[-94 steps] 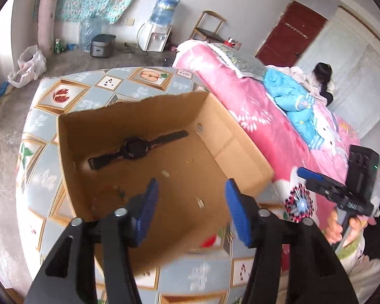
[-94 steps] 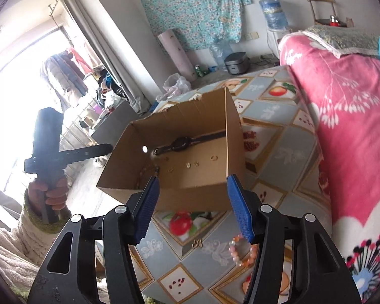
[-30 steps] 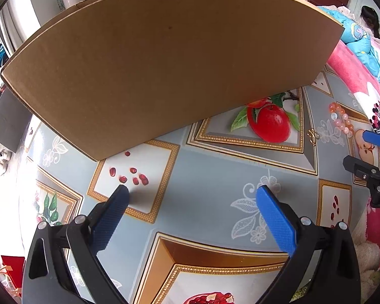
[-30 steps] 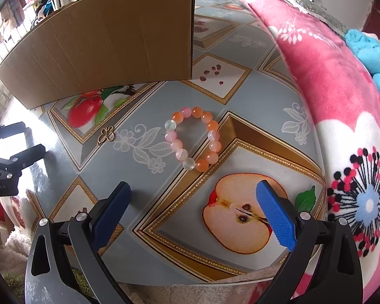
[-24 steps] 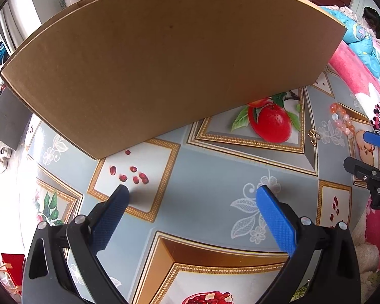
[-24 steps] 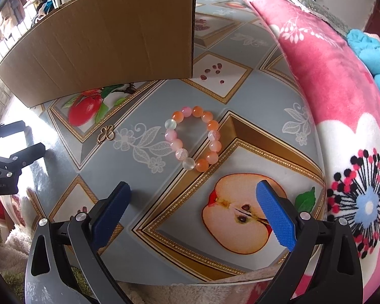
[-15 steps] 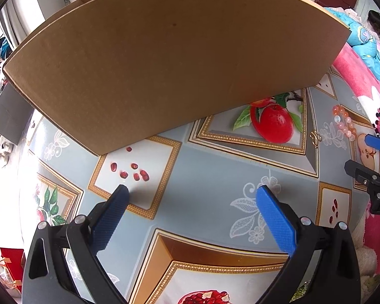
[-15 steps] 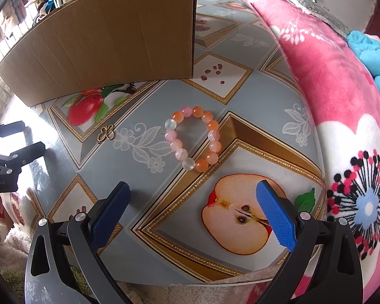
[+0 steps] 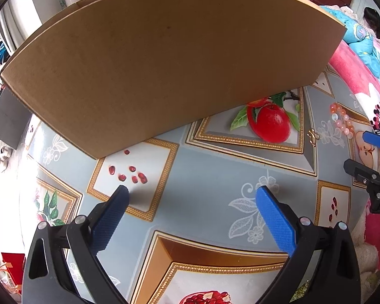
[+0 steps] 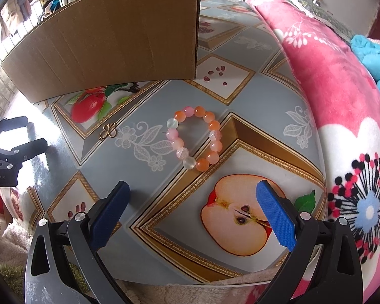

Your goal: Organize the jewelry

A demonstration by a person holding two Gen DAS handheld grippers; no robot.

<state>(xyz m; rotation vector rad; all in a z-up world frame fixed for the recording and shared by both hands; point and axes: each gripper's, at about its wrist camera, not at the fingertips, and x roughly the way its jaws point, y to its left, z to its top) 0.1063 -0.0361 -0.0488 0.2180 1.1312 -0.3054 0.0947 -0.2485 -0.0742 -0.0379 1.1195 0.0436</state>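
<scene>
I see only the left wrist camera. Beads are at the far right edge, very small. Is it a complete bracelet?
Observer: Yes. In the right wrist view the bead bracelet is a closed ring of orange, pink and whitish beads, flat on the tablecloth.
Operator: Is the right gripper holding it?
Observer: No. The right gripper is open and empty, short of the bracelet.
Operator: Anything else near it?
Observer: A small gold clover charm lies left of it, apart from the beads.

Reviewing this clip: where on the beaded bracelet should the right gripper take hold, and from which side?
My call: the near arc of the beaded bracelet, from above. It lies flat as an open ring on the tablecloth, so one finger can drop inside and one outside. The right gripper is open just short of it.
</scene>
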